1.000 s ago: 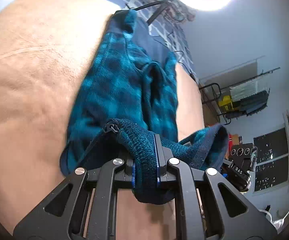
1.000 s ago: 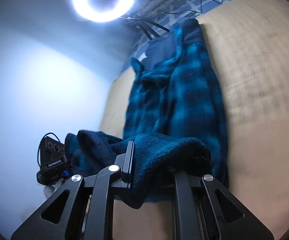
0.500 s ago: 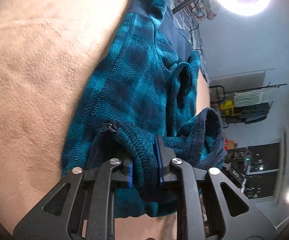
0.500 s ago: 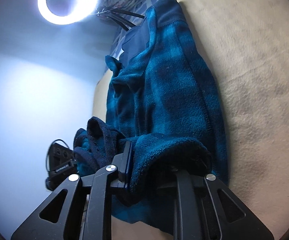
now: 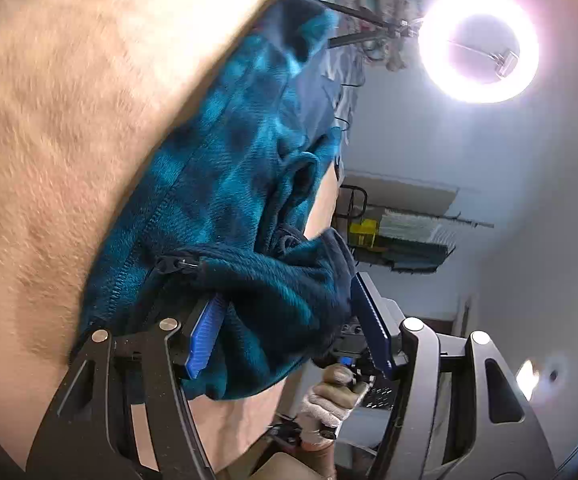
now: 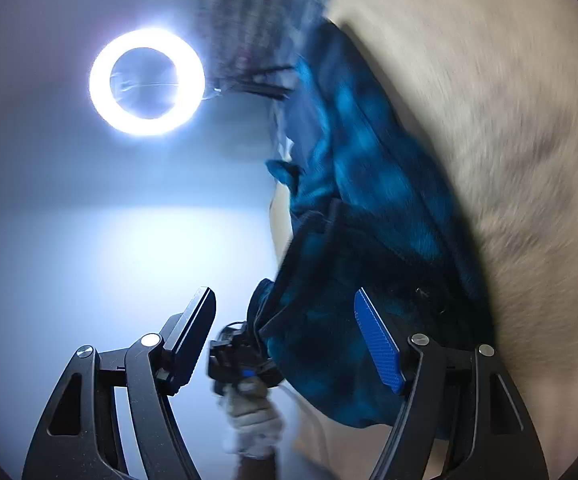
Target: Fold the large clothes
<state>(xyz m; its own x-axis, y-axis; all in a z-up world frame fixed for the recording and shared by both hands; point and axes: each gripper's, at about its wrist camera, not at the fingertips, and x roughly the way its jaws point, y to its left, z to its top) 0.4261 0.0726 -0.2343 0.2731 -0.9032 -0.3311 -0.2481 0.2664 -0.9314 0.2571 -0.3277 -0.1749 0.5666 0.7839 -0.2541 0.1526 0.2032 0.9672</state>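
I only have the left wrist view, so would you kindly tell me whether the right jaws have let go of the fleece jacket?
Observer: Yes, the right gripper is opening; the fleece jacket lies loose between its jaws.
Operator: Thank you. What lies beyond the jacket there?
Observer: Beige bedding.
Operator: Is my left gripper visible?
Observer: Yes, below the jacket's hem, in a gloved hand.

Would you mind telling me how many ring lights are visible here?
1. The ring light glows beyond the far end of the fleece jacket; the right wrist view shows the same one. Others may be out of frame.
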